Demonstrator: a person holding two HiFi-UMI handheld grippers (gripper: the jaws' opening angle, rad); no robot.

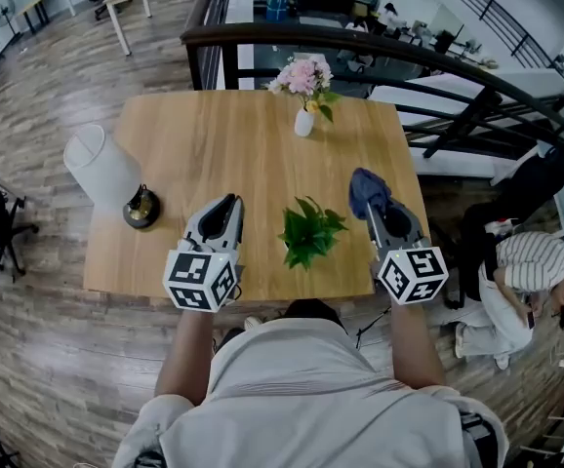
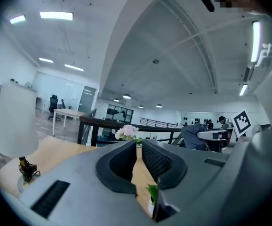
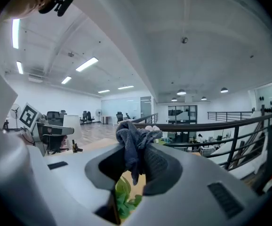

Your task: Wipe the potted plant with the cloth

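Opening stage of the task. The cloth [image 1: 367, 189] is in hand, but no wiping shows: it hangs clear of the potted plant [image 1: 310, 232], to that plant's right, with bare table [image 1: 223, 144] between them. By this judgement the pick-up is done. What is left is bringing the cloth to the leaves and the whole of the wiping.

Right gripper [image 1: 374, 211]: the jaws are closed on the cloth, a dark blue-grey bunch that rises above the tips and trails down between them. The right gripper view shows the cloth [image 3: 135, 142] pinched in the jaws, with green leaves low in the gap beyond.

Left gripper [image 1: 227, 203]: the jaws are drawn together with only a narrow slit between them. The left gripper view shows nothing held in that slit. It hovers to the left of the plant, near the table's near edge.

The plant stands close to the near edge of the table, about midway along it and between the two grippers. It is small and upright, with pointed, bright green leaves spreading outward. From above the leaves hide its pot. The left gripper view shows what looks like a pale pot under them.

A vase of pink flowers [image 1: 304, 100] stands at the far edge. A white-shaded lamp [image 1: 106, 169] stands at the left edge.
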